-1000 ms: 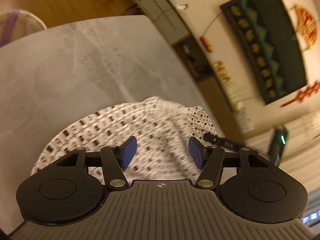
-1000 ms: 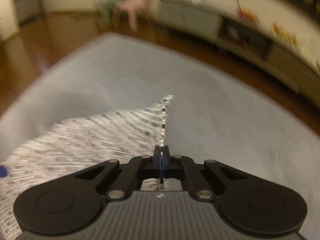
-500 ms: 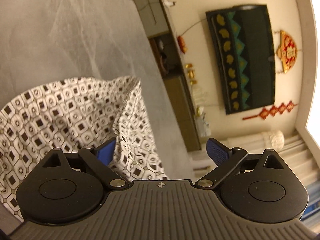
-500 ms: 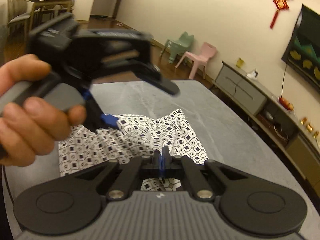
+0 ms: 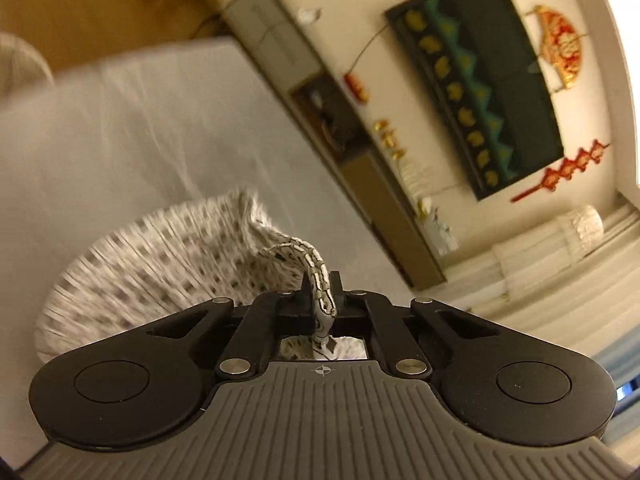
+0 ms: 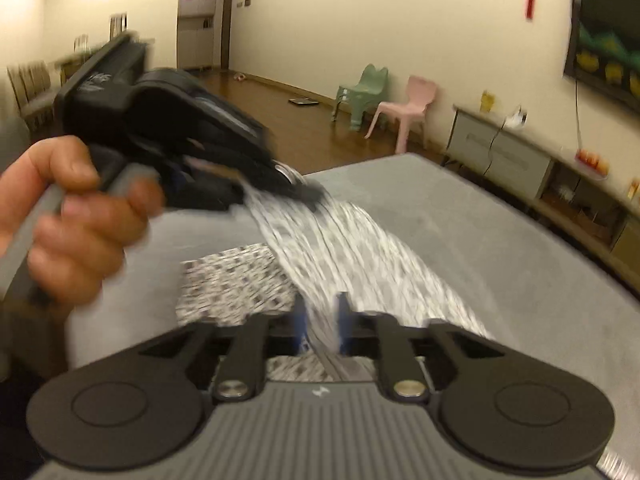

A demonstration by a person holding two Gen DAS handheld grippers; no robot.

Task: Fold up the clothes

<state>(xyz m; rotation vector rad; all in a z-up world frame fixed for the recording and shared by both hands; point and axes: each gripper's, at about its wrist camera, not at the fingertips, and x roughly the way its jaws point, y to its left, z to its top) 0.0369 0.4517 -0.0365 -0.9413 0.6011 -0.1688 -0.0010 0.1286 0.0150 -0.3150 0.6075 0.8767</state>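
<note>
A black-and-white patterned garment (image 6: 352, 248) lies on the grey table (image 6: 500, 240), one part pulled up taut. My left gripper (image 5: 320, 300) is shut on a bunched edge of the garment (image 5: 160, 264), which rises over its tips. In the right wrist view a hand (image 6: 68, 224) holds the left gripper (image 6: 306, 192) above the table, with cloth stretching down from it. My right gripper (image 6: 320, 320) sits low over the garment. Its jaws are opening, a narrow gap shows between the blue pads (image 6: 299, 320), and a strip of cloth runs through that gap.
The table's far edge (image 5: 160, 52) drops to a wooden floor. A low TV cabinet (image 6: 520, 160) and a wall TV (image 5: 480, 80) stand to the right. A green chair (image 6: 362, 92) and a pink chair (image 6: 404, 112) stand against the far wall.
My left gripper went from wide open to shut on the garment's edge and rose with it. My right gripper's jaws, shut on the cloth before, have parted.
</note>
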